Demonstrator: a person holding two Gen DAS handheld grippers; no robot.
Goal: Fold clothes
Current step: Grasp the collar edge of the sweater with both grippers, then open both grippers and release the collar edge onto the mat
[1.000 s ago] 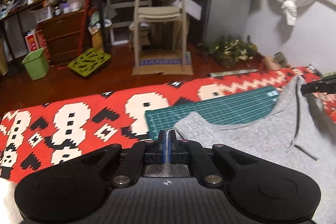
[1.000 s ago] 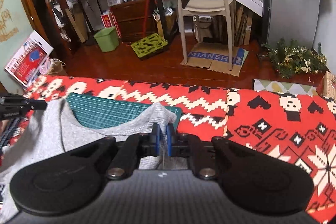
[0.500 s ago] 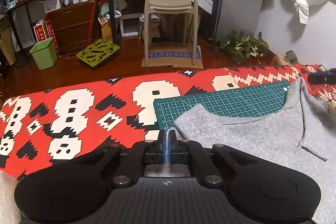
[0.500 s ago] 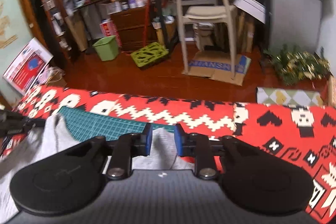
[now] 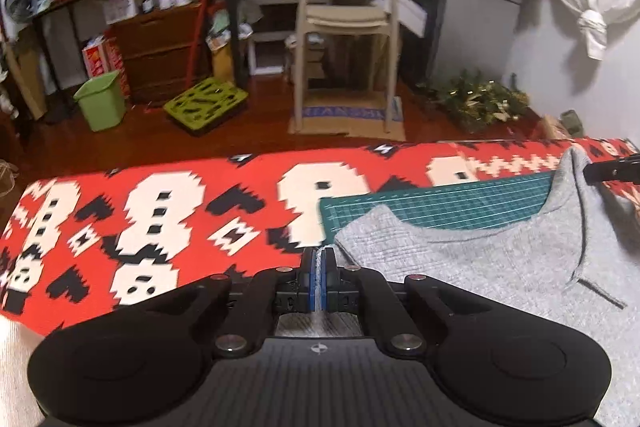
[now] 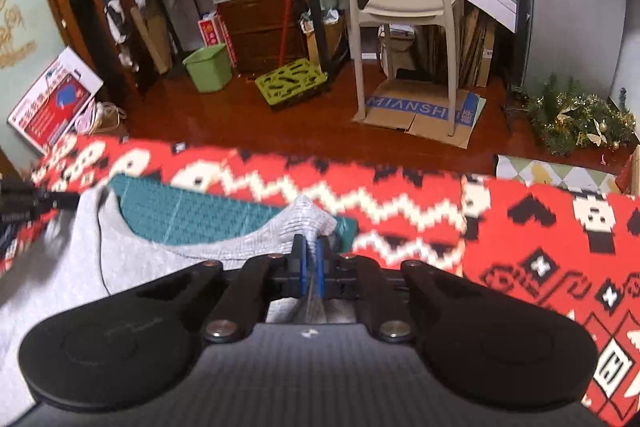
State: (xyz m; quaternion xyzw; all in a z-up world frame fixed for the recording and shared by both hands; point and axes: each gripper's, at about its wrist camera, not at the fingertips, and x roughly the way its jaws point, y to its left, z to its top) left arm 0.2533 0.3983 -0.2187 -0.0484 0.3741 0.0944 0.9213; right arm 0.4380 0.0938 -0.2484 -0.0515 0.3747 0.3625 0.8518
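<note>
1. The grey ribbed knit top (image 5: 460,259) lies spread on the bench, partly over a dark green gridded cutting mat (image 5: 440,205) that rests on a red, white and black patterned woven cloth (image 5: 160,227). Its scooped neckline faces away from me, with the mat showing through the opening.

2. The left gripper (image 5: 319,281) has its jaws pressed together on a thin edge of grey fabric near the left shoulder corner. The right gripper (image 6: 310,269) has its jaws clamped on the other shoulder, where the cloth rises in a small peak.

3. By my judgement both shoulders are held for a lift or a fold. Whether the top is being spread out or carried over on itself, I cannot tell from here.

4. To do it well, I would keep both hands level and at equal tension, so the neckline stays straight and the knit does not skew.

5. The knit looks soft, stretchy and finely ribbed, likely to sag between the two holds. A dark seam line runs down one side. The mat looks stiff and smooth, and the patterned cloth coarse and flat.
</note>
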